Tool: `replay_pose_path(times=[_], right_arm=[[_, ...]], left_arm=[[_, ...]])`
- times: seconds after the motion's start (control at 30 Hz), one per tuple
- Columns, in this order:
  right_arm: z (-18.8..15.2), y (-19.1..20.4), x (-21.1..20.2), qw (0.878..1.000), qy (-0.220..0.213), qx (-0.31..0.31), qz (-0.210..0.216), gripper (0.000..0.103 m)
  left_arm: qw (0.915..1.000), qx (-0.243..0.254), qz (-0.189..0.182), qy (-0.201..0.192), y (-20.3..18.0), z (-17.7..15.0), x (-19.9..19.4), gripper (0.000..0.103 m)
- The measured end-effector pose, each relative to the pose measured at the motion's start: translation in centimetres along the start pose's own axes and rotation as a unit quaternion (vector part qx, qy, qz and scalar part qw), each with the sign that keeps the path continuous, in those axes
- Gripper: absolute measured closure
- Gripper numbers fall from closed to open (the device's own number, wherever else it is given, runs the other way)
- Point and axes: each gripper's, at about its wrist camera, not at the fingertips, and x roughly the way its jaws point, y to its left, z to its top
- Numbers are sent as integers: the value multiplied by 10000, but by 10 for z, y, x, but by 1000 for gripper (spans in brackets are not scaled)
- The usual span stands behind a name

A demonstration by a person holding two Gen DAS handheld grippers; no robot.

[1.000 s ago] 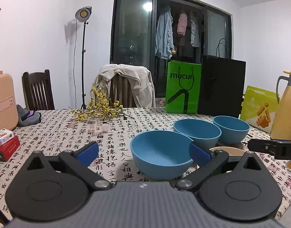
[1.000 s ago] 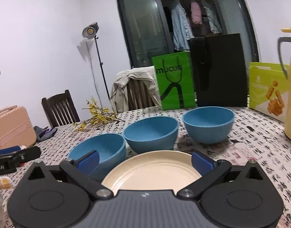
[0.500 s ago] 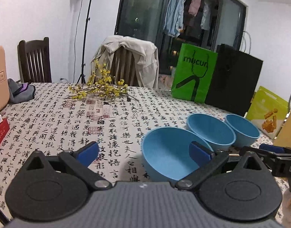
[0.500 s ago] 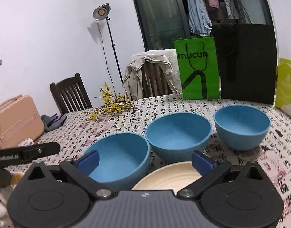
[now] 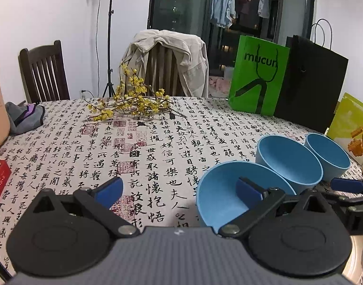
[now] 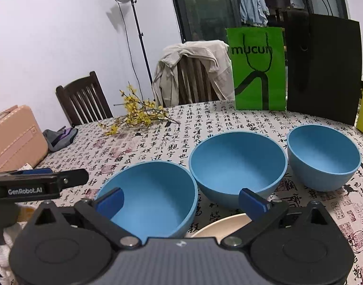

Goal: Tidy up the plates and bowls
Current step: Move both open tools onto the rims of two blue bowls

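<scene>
From the left wrist, the left gripper (image 5: 179, 191) has its blue fingers (image 5: 109, 191) spread wide and released, holding nothing. The nearest blue bowl (image 5: 225, 196) sits on the worktop (image 5: 157, 147) with its near rim just behind the right-hand finger, whose tip overlaps the bowl's inside in the picture; whether it touches cannot be told. A second bowl (image 5: 289, 159) and a third bowl (image 5: 328, 156) stand beyond it, farther to that side. From the right wrist, the right gripper (image 6: 180, 200) is likewise released, fingers (image 6: 253, 203) wide apart and empty. The nearest blue bowl (image 6: 150, 194) lies ahead between the 2 fingers, toward the left one; the second bowl (image 6: 237, 166) is just past the right finger, the third bowl (image 6: 323, 156) beyond it to the right. A cream plate (image 6: 223, 224) shows between the fingers, close under the gripper. The left gripper (image 6: 39, 185) juts in at the left.
</scene>
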Motion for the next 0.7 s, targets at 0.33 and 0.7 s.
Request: replay_pose_path(times=[0.33, 0.7], right_arm=[[4, 0, 25, 9991, 363, 77, -208, 4], [4, 7, 47, 9968, 701, -37, -385, 30]], left_arm=[[9993, -130, -132, 313, 1, 3, 35, 0], [9976, -264, -308, 559, 6, -14, 56, 14]])
